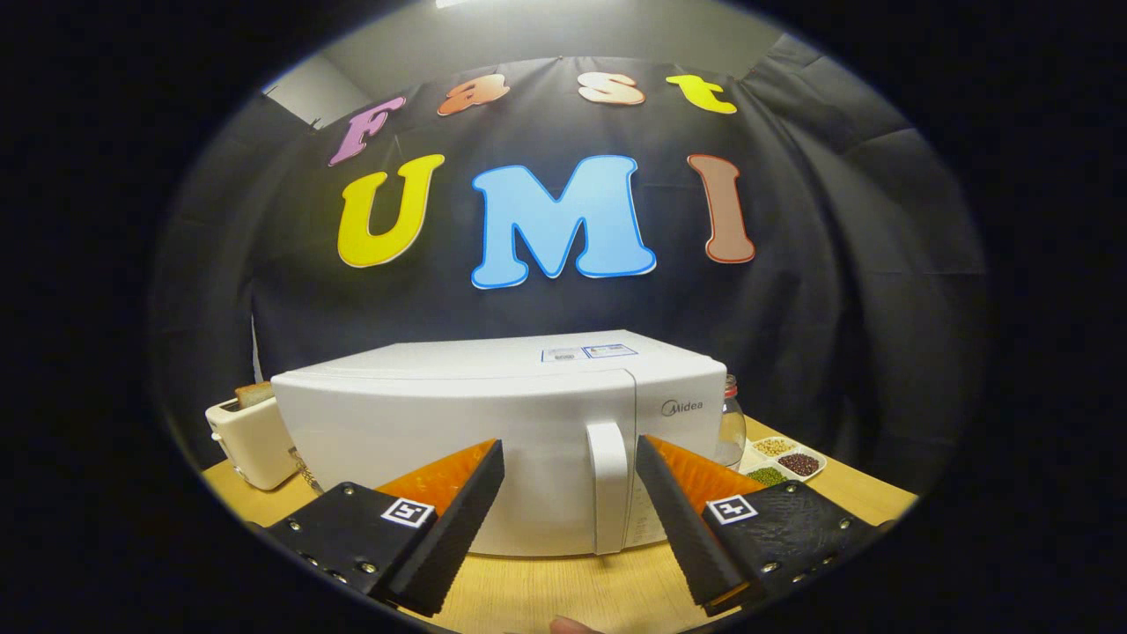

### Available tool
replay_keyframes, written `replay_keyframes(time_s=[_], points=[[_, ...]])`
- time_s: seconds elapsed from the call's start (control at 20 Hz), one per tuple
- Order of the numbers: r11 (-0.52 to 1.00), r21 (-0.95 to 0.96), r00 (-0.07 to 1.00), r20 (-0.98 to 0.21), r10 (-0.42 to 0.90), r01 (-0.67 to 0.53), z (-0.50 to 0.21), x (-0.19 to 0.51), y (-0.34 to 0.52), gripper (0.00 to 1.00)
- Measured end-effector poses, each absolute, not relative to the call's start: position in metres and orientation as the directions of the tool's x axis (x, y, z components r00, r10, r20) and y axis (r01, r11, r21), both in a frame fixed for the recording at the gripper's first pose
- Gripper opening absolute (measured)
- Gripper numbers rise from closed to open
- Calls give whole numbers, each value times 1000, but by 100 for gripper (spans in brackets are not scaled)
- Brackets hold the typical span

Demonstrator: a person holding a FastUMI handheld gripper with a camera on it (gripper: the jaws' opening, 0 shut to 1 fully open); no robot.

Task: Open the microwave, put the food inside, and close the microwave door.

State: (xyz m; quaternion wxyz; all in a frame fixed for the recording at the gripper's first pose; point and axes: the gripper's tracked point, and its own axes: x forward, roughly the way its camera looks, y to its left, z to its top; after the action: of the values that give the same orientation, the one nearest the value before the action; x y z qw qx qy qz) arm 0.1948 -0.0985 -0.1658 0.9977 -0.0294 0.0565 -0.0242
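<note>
A: You're facing the booth's black cloth wall (836, 264), with a pale wooden counter (563, 590) running across in front of it. What do you have on it?

B: The white microwave (493, 423) sits squarely ahead of you on the counter, door shut. Its upright handle (609, 484) stands toward the right of the door, and it falls in the gap between your fingers, though beyond them.

A: And the gripper itself?

B: Your gripper (570, 458) is spread wide, holding nothing. The left finger (449, 519) points at the door front, the right finger (687, 519) at the panel just right of the handle. Neither looks to be touching the microwave, but how near the tips are you can't tell from here.

A: What's around the microwave?

B: To its left, just beside it, you have a cream toaster (251, 440) with a slice of bread (254, 394) standing up out of the slot. To its right, a clear glass jar (731, 427) is partly hidden behind the corner. Nearer you from the jar lies a small divided tray (784, 462) holding beans or grains: pale, dark red and green, each in its own compartment.

A: Anything close to you?

B: A fingertip (572, 625) shows low down between the fingers, at the near edge of the counter.
</note>
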Motion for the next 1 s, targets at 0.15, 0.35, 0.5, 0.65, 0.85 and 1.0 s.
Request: replay_keyframes(time_s=[0.15, 0.35, 0.5, 0.65, 0.85, 1.0], points=[[996, -68, 988, -135, -71, 63, -178, 205, -107, 97], [996, -53, 983, -162, -83, 75, -193, 216, -115, 87], [994, -40, 979, -171, -108, 103, -198, 218, -124, 57], [996, -14, 983, -162, -90, 89, -196, 220, -122, 32], [994, -48, 978, -180, -103, 96, -198, 217, -124, 22], [994, -1, 973, -201, -112, 114, -199, 214, -123, 12]])
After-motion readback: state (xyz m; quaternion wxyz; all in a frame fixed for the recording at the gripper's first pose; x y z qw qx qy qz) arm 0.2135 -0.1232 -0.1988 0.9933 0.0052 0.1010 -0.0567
